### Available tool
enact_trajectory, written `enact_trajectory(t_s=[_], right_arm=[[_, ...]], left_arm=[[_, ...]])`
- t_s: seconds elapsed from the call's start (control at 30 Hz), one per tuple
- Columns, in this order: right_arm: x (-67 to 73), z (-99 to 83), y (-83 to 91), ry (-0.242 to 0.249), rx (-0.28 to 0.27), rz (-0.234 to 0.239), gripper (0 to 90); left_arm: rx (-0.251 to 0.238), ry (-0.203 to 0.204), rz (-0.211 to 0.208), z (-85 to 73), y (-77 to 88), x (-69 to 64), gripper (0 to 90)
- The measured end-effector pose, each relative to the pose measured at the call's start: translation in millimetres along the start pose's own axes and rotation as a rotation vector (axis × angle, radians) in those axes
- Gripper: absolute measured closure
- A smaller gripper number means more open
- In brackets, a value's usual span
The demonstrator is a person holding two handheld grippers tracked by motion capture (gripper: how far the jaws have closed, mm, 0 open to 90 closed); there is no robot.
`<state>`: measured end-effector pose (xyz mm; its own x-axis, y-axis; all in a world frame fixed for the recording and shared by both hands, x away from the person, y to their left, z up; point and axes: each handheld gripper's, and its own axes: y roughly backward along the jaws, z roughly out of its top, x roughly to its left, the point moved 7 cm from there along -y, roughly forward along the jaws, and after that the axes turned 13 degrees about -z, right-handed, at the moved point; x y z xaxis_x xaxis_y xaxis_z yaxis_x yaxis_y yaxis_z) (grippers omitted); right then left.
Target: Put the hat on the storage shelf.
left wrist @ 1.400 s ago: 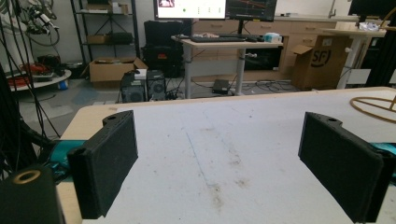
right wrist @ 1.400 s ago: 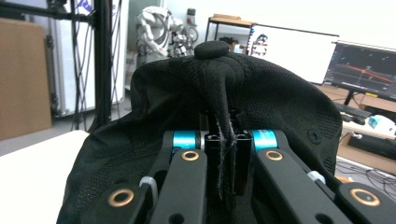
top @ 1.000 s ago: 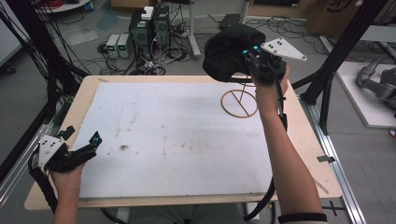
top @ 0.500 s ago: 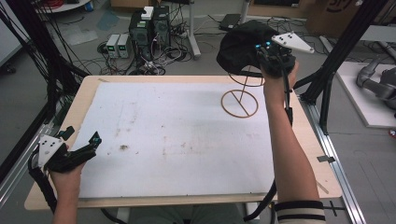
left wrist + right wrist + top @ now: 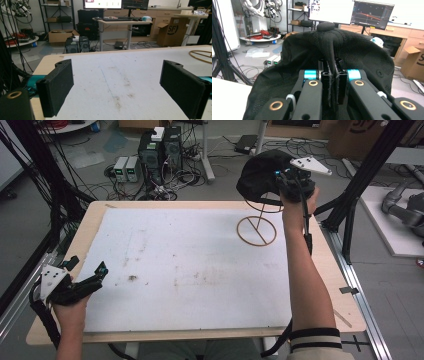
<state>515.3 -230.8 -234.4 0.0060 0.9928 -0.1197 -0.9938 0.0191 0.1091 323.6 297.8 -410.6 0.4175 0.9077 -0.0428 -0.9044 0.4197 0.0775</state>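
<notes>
Gripping status, right gripper (image 5: 331, 82): jaws closed on a fold of the black cap (image 5: 352, 50); fabric is pinched between the pads, as the right gripper view shows. The jaws have just eased open a trace, yet the fold remains clamped.
Cap location: held in the air at the far right of the table (image 5: 100, 220), just above the top of the wire stand (image 5: 256, 230); the crown bulges to the left of the gripper in the high view.
Stand: a wooden ring base flat on the white mat (image 5: 190, 270), with a thin upright rising toward the cap. Whether cap and stand top touch cannot be told.
Deciding relation: the stand's head lies below and slightly left of the right-hand jaws; the upright's long axis runs vertical, so, by my judgement, the cap's opening must come down along that axis to seat squarely.
Nearer hand: the right one, directly at the stand.
Left gripper (image 5: 85, 282): jaws wide apart with nothing between them, resting at the near left corner, well apart from stand and cap.
Risk, judged: an off-centre descent could tip the light stand.
</notes>
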Motion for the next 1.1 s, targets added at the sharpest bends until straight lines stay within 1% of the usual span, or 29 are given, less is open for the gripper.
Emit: enact_trajectory(t_s=[0.03,0.07,0.1,0.2,0.3,0.37,0.43,0.6,0.7,0.77,0.8,0.87,0.9,0.97,1.07,1.1], right_arm=[[-1.4,-0.6,-0.7,-0.007,0.006,-0.001,80.5],[-1.4,-0.6,-0.7,-0.007,0.006,-0.001,80.5],[-2.1,-0.8,-0.8,-0.006,0.007,-0.008,76.8],[-6.3,-0.2,0.2,-0.029,0.007,-0.024,69.1],[-7.6,-1.9,-0.1,-0.041,0.021,-0.026,58.4],[-9.1,-2.9,-0.5,-0.051,0.025,-0.034,49.1],[-9.7,-3.1,-0.4,-0.062,0.025,-0.036,44.7],[-8.9,-0.2,2.7,-0.069,0.006,-0.031,37.8],[-8.8,1.8,5.6,-0.079,-0.003,-0.033,32.2],[-8.6,2.1,8.7,-0.092,-0.011,-0.026,29.1],[-8.8,0.9,12.0,-0.101,-0.027,-0.02,26.6],[-9.6,-0.7,13.0,-0.102,-0.028,-0.02,25.3],[-10.3,-2.9,13.9,-0.114,-0.022,-0.013,24.1],[-12.1,-5.4,15.5,-0.127,-0.016,-0.015,20.5],[-13.4,-6.0,20.0,-0.146,-0.007,-0.002,17.7],[-13.6,-4.7,22.6,-0.146,-0.014,0.005,17.7]], left_arm=[[0.0,0.001,0.001,0.1,0.4,0.0,12.0],[0.0,0.001,0.001,0.1,0.4,0.0,12.0],[-0.002,0.002,0.0,0.3,0.7,-0.1,12.0],[-0.002,-0.001,0.001,0.8,1.3,-0.2,12.0],[-0.003,0.0,-0.001,1.0,1.0,-1.0,12.0],[-0.003,-0.002,-0.001,1.0,0.8,-1.2,12.0],[-0.002,-0.001,-0.001,0.8,0.6,-1.2,12.0],[0.001,-0.003,-0.002,0.6,0.3,-1.4,12.0],[-0.001,-0.006,0.0,0.8,0.0,-1.8,12.0],[-0.003,-0.006,0.004,1.2,0.1,-1.7,12.0],[-0.005,-0.006,0.007,1.4,0.2,-1.6,12.0],[-0.004,-0.007,0.008,1.4,0.4,-1.5,12.0],[-0.003,-0.008,0.007,1.2,0.3,-1.6,12.0],[-0.003,-0.008,0.006,1.3,0.0,-1.9,12.0],[-0.002,-0.009,0.004,1.6,-0.3,-2.2,12.0],[-0.003,-0.009,0.004,1.6,-0.4,-2.3,12.0]])
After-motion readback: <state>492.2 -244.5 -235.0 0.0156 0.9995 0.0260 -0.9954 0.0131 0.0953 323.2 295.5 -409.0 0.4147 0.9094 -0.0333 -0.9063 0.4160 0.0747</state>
